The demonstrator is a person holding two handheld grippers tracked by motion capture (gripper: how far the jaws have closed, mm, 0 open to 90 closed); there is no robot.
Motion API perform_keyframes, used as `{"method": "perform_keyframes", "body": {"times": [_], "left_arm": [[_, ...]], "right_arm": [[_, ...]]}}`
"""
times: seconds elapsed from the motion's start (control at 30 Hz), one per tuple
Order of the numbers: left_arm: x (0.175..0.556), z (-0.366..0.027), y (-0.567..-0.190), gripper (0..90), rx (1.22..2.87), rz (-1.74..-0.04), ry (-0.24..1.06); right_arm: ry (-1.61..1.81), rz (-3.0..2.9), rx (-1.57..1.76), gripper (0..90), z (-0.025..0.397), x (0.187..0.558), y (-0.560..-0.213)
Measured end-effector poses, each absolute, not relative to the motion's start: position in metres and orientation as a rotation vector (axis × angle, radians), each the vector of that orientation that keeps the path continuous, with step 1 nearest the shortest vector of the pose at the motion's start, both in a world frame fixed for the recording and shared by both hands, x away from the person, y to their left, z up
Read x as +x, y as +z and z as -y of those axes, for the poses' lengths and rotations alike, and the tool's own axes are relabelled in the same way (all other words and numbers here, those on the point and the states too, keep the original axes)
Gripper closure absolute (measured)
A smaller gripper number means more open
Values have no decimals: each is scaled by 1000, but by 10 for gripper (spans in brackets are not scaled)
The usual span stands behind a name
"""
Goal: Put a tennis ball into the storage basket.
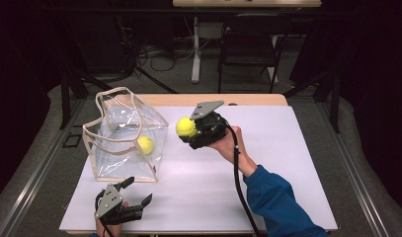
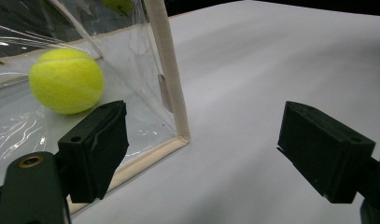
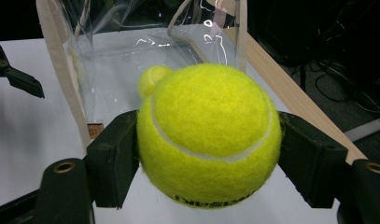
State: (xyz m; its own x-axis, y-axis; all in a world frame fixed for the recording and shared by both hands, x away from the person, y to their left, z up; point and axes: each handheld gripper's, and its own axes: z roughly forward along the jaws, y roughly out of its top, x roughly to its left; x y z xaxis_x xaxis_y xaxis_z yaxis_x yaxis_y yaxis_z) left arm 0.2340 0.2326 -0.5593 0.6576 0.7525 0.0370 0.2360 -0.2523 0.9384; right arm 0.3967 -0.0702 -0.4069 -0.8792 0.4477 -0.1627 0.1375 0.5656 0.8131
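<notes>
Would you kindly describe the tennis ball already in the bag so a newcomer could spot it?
On the white table, find the clear bag at the left. The tennis ball lies inside it on the bottom; the other ball is gripped in the right tongs.

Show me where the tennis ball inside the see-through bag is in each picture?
High view: the ball in the bag sits left of middle, behind the bag's right wall.
Left gripper view: upper left, behind the left jaw.
Right gripper view: peeking out above the held ball.
Shared landmark: the clear bag with cream edging.
</notes>
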Motion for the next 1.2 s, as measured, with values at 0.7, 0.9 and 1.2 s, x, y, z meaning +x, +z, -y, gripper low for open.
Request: {"method": "perform_keyframes", "body": {"times": [0.7,0.9,1.2], "left_arm": [[234,-233,-559,160,1798,-790,601],[234,-234,-559,160,1798,-792,601],[234,-234,-559,160,1796,-791,599]], "right_arm": [[1265,-2427,475,259,66,402,-393],[1270,-2423,462,259,63,403,-389],[1282,-2418,462,259,61,405,-386]]}}
